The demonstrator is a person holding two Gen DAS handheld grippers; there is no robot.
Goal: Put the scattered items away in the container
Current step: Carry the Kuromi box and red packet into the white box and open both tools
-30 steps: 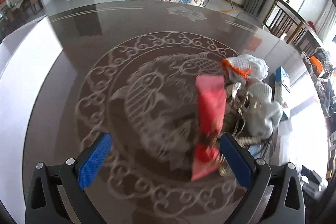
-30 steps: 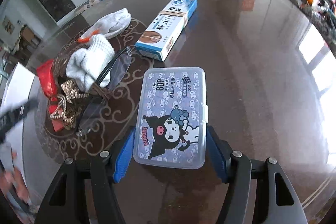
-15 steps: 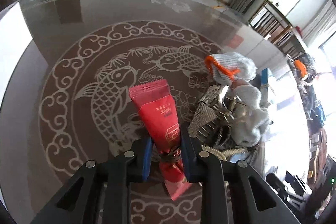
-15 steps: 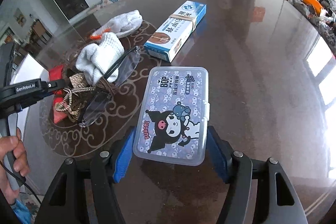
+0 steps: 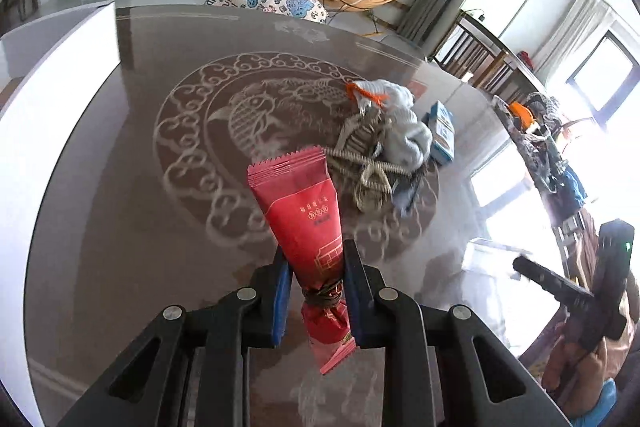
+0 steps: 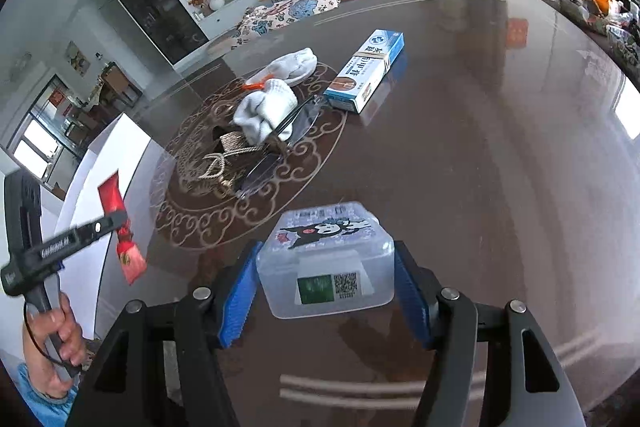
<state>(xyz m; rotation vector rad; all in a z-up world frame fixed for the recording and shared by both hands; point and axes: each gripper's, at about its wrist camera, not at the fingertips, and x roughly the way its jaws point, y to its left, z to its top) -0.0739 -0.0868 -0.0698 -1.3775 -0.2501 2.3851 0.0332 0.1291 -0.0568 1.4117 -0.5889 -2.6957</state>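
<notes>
The left gripper (image 5: 314,269) had lifted the red packet (image 5: 302,215) clear of the worktop (image 5: 120,187), fingers clamped on it. The right gripper (image 6: 326,291), fingers wide, flanked the tilted box (image 6: 326,255), lid seemingly shut, pile (image 6: 256,131) at 11 o'clock.
</notes>
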